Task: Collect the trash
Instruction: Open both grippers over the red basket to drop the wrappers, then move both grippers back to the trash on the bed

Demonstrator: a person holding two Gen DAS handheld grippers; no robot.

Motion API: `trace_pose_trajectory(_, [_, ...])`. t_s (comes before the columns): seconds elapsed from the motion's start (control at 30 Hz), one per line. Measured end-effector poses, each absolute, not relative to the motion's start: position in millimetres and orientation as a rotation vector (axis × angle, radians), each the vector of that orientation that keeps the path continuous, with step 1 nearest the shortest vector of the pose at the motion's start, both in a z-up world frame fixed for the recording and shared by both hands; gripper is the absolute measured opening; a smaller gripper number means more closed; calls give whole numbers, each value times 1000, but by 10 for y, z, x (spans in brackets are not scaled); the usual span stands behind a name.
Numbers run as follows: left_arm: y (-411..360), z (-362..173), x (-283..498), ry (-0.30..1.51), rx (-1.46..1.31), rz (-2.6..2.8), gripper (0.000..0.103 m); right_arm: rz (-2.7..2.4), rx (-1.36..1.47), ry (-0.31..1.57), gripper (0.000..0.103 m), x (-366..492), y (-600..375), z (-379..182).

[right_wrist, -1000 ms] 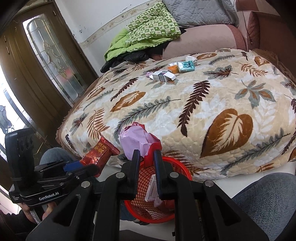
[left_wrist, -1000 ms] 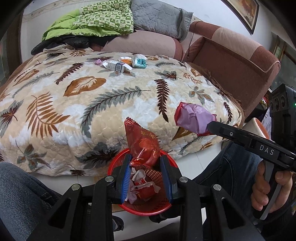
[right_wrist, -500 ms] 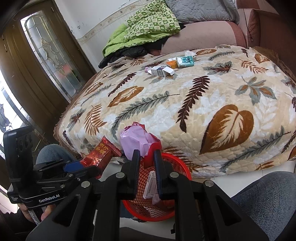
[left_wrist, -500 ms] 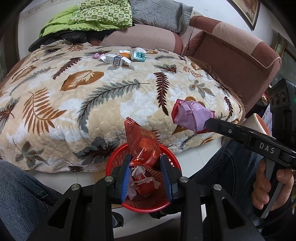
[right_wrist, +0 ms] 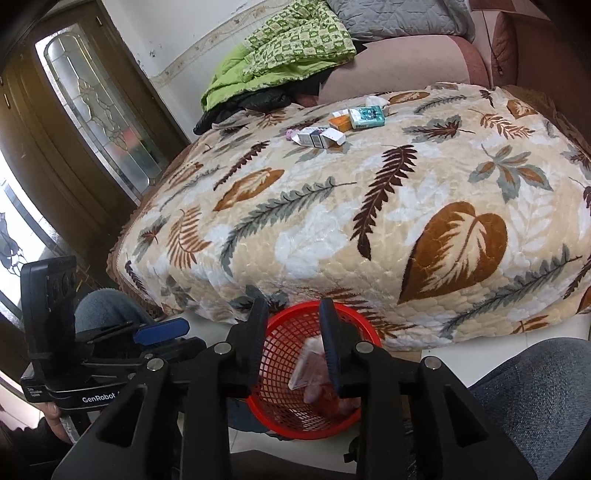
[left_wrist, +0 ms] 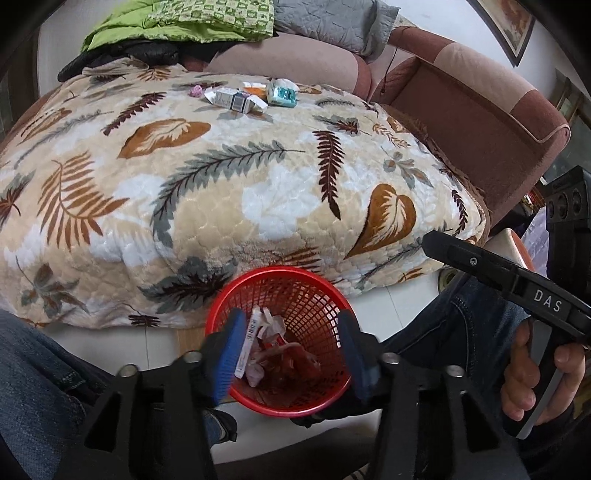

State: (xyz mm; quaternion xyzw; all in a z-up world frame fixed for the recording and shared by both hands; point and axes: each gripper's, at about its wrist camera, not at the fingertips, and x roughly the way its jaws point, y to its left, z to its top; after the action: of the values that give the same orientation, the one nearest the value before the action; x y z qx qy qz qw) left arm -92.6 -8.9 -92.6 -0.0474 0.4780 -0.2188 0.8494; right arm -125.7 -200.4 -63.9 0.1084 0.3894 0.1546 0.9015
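A red mesh basket stands on the floor against the blanket's front edge; it also shows in the right wrist view. Crumpled wrappers and a red packet lie inside it. My left gripper is open and empty right over the basket. My right gripper is open and empty over the same basket. Several small boxes and packets lie at the far side of the leaf-pattern blanket; they also show in the right wrist view.
A pink sofa arm stands to the right, with green and grey bedding piled behind. A wooden glass-panel door is at the left. The person's jeans-clad knees flank the basket.
Both grippers have opened. The red packet left the left gripper and the pink wrapper left the right gripper; both now lie in the basket.
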Motion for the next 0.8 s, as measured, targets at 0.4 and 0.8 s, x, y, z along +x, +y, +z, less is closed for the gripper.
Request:
trace_pose_trajectory(0.4, [150,-489,-454,941,-170,-440,77,352,216,669,68,-1014,-2108,-83])
trace_pose_trajectory(0.8, [158,-66,849,943,-277,-397,84,373,288,662,71,386,-2386,409])
